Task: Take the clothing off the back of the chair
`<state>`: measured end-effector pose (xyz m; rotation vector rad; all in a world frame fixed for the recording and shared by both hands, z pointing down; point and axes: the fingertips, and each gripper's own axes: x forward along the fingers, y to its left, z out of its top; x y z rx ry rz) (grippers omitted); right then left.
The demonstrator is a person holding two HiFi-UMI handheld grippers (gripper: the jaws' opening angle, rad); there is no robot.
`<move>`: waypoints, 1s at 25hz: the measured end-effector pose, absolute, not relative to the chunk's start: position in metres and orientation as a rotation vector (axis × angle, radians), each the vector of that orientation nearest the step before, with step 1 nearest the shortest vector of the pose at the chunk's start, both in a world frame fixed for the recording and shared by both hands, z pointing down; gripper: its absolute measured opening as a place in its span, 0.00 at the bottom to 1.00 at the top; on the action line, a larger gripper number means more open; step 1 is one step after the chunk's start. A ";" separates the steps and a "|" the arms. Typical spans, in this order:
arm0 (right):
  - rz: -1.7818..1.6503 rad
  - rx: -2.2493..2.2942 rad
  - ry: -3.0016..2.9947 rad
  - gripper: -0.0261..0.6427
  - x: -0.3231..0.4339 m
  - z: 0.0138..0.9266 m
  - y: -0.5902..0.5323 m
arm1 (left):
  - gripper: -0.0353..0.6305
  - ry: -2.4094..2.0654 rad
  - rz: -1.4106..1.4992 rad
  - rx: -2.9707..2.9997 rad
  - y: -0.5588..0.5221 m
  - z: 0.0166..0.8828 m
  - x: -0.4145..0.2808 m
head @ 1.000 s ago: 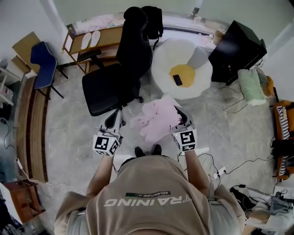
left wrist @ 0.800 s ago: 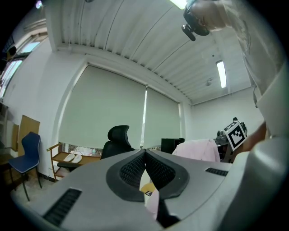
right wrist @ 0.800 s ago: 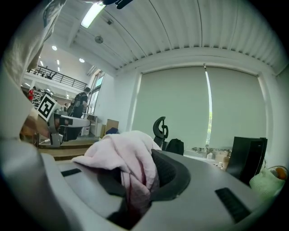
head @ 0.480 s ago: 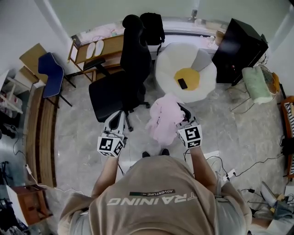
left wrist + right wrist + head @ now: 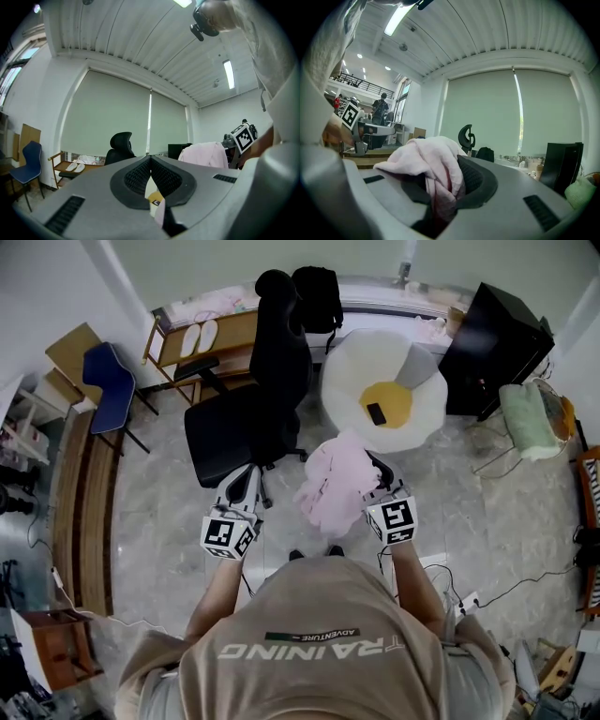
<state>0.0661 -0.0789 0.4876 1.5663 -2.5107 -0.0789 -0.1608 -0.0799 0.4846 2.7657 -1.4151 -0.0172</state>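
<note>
Right tongs (image 5: 375, 474) pinch a bunched pink garment (image 5: 333, 482). In the right gripper view the cloth is wedged between the pads and heaped over the left one. Left tongs (image 5: 247, 474) are pressed together, tips meeting, with nothing between them. They are level with the right tongs and apart from the garment, off to its left in the head view.

The garment hangs in the air in front of the person, above the floor (image 5: 169, 521). It is clear of the black office chair (image 5: 272, 362), which stands just beyond both tongs. A white beanbag (image 5: 356, 371) with a yellow cushion (image 5: 394, 395) sits to the chair's right.
</note>
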 end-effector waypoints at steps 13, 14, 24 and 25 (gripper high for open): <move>-0.108 1.493 -2.569 0.18 0.059 0.487 -0.092 | 0.07 -1.479 -0.024 2.760 -0.082 0.482 -0.161; -0.110 1.492 -2.572 0.18 0.059 0.487 -0.093 | 0.07 -1.483 -0.027 2.759 -0.082 0.482 -0.161; -0.118 1.503 -2.592 0.18 0.061 0.477 -0.095 | 0.07 -1.478 -0.027 2.768 -0.081 0.481 -0.154; -0.120 1.503 -2.593 0.18 0.062 0.477 -0.094 | 0.07 -1.476 -0.027 2.771 -0.082 0.480 -0.152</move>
